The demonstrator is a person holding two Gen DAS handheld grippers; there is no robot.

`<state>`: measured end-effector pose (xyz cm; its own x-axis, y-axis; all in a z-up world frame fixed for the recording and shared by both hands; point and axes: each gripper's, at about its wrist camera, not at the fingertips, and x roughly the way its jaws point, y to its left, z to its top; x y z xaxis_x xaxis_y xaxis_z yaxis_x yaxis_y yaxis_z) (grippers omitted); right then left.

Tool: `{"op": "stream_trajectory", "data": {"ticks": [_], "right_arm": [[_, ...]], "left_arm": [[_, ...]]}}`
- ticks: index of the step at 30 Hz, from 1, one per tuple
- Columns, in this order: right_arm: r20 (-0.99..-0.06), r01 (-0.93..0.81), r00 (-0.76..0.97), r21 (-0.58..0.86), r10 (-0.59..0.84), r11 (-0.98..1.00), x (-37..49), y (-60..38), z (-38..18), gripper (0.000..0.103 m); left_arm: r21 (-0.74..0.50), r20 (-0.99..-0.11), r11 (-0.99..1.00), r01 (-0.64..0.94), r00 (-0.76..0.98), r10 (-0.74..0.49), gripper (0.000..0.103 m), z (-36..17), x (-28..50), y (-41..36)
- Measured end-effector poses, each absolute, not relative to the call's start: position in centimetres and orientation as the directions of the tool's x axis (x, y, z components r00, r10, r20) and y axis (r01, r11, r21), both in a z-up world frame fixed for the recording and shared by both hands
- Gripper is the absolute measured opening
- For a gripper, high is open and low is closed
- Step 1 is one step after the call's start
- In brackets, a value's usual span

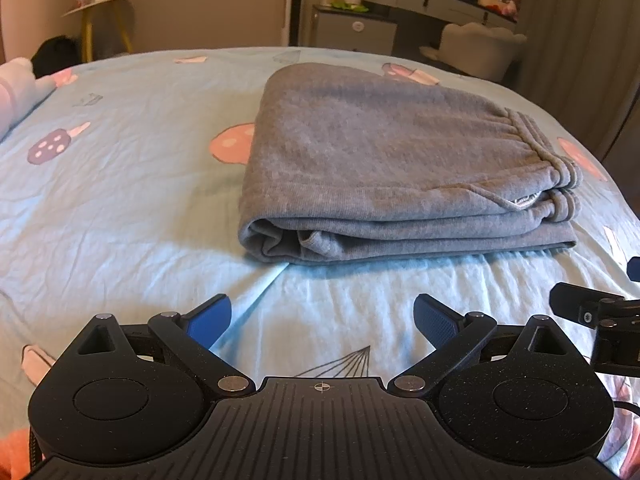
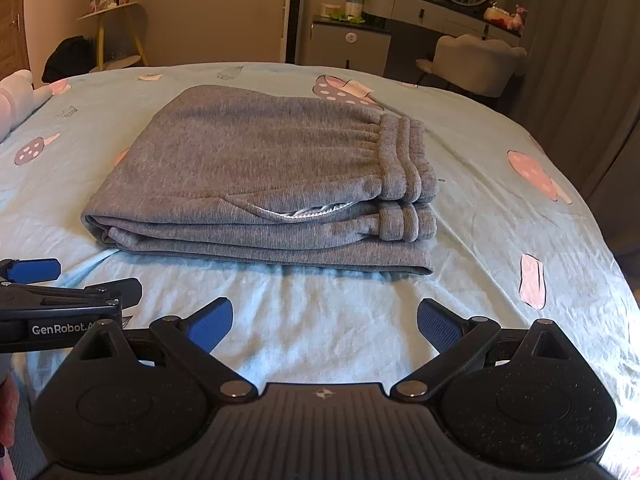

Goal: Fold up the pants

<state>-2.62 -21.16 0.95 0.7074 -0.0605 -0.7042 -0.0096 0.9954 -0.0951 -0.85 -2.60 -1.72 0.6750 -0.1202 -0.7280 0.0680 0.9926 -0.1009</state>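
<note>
Grey sweatpants (image 1: 384, 168) lie folded into a compact stack on the light blue bed sheet (image 1: 120, 184), waistband at the right. They also show in the right wrist view (image 2: 256, 184). My left gripper (image 1: 322, 320) is open and empty, held over the sheet in front of the stack. My right gripper (image 2: 325, 324) is open and empty, also in front of the stack. The right gripper's side shows at the right edge of the left wrist view (image 1: 600, 312). The left gripper's side shows at the left of the right wrist view (image 2: 60, 296).
The sheet (image 2: 500, 200) has pink and purple mushroom and ice-cream prints. A pink plush (image 1: 20, 88) lies at the bed's left. Beyond the bed stand a yellow-legged side table (image 1: 100, 12), a grey dresser (image 2: 440, 12) with a mirror, and a padded chair (image 2: 476, 64).
</note>
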Motion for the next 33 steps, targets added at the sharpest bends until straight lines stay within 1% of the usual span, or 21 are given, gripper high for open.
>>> {"op": "stream_trajectory", "data": {"ticks": [33], "right_arm": [[-0.707,-0.007,0.706,-0.073,-0.047,0.997,-2.4,-21.55,0.81,0.099]], "left_arm": [[-0.085,-0.733,0.995,0.042,0.674,-0.091,0.101,-1.62,-0.91,-2.24]]}}
